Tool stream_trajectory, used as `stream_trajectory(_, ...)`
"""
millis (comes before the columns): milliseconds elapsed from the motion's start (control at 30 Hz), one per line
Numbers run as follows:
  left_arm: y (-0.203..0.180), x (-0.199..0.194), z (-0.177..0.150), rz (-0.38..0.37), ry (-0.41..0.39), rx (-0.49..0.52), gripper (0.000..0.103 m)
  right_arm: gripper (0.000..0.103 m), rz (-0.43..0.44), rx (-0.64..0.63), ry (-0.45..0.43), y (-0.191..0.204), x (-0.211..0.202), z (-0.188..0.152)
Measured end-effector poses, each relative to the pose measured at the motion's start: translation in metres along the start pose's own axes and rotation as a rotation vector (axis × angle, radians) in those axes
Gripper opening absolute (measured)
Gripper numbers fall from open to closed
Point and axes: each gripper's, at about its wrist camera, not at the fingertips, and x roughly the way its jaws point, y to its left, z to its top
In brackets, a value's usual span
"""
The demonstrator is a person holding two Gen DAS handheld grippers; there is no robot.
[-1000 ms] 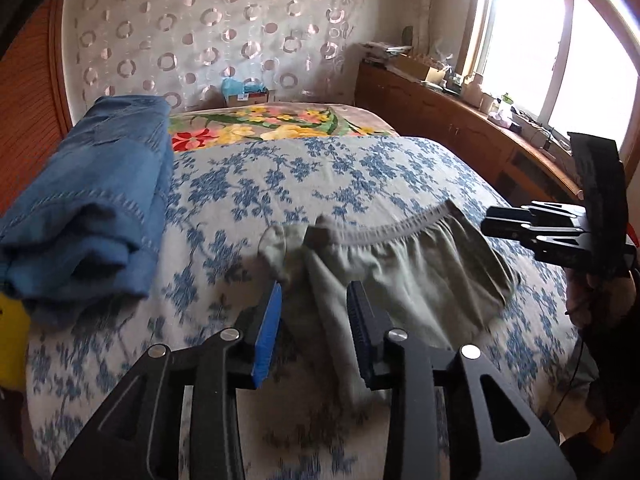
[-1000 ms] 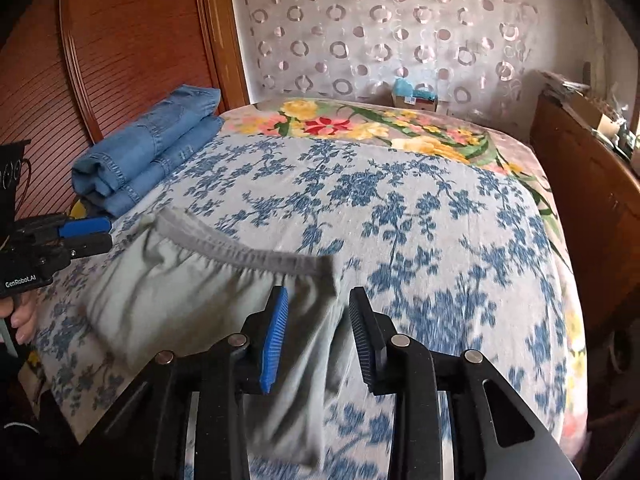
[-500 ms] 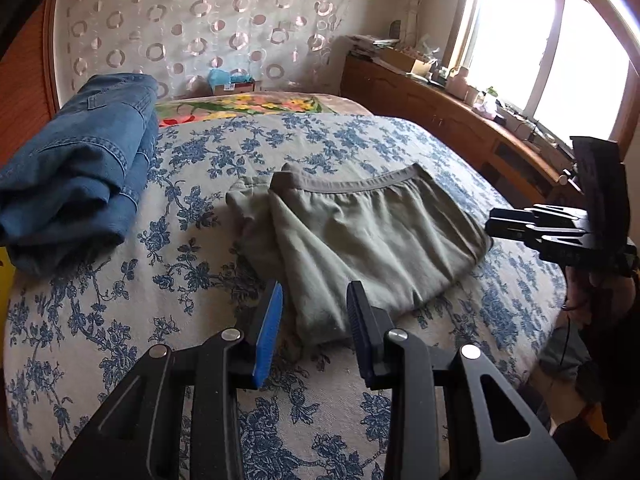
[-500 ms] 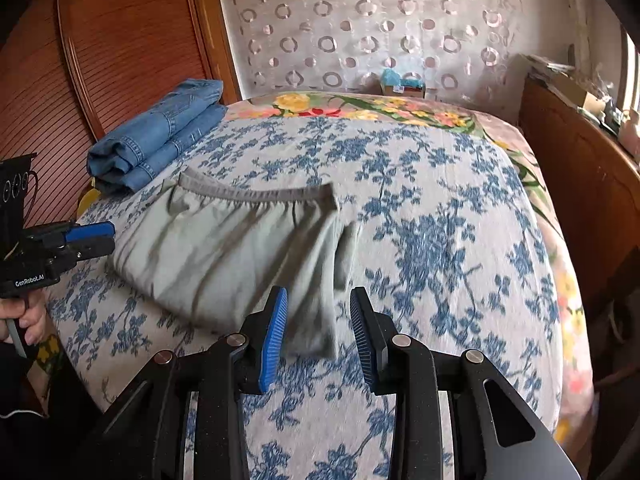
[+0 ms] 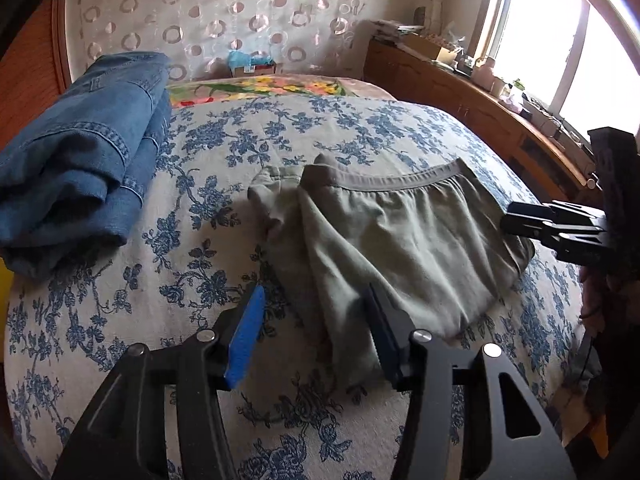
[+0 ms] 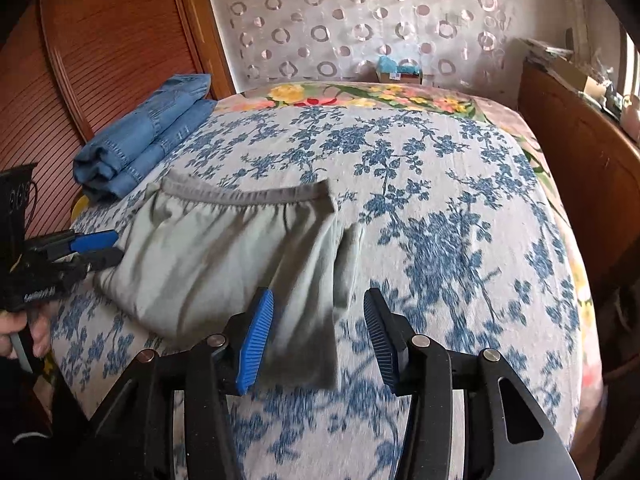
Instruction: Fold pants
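Bed [image 5: 208, 208] holds one olive pants [image 5: 400, 240], one jeans [image 5: 80, 168].

Matt grey-green cloth pants [image 5: 396, 236] lie on a woven floral bedspread [image 5: 200, 208] beside stitched blue denim jeans [image 5: 76, 160].

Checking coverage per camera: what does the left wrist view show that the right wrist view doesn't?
Left only: the bright window and the right hand-held gripper seen side-on. Right only: the slatted wooden panel and the left hand-held gripper by the pants' edge. Both: the grey pants folded on the bed, and the jeans.
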Motion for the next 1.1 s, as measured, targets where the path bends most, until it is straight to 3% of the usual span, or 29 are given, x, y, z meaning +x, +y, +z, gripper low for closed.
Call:
stream_trajectory(33,0.000,0.002,0.001,-0.001,0.005,-0.004,0.055,0.049,-0.007,-0.003,0.007,0.000,0.005,0.004)
stream_trajectory(100,0.002,0.003,0.002,0.006,0.006,-0.016,0.078,0.049,-0.015,-0.005,0.017,0.001,0.011,0.008)
stream_trajectory(133,0.003,0.003,0.002,0.006,0.004,-0.019,0.080,0.049,-0.015,-0.006,0.019,0.000,0.015,0.011)
stream_trajectory(933,0.009,0.026,0.039,0.016,-0.007,-0.036,0.079,0.050,-0.045,-0.034,0.003,0.005,0.026,0.013)
stream_trajectory(1033,0.011,0.029,0.039,0.011,-0.003,-0.044,0.073,0.050,-0.044,-0.034,0.003,0.005,0.026,0.013)
stream_trajectory(1100,0.012,0.030,0.038,0.002,-0.001,-0.047,0.064,0.050,-0.044,-0.034,0.003,0.005,0.026,0.013)
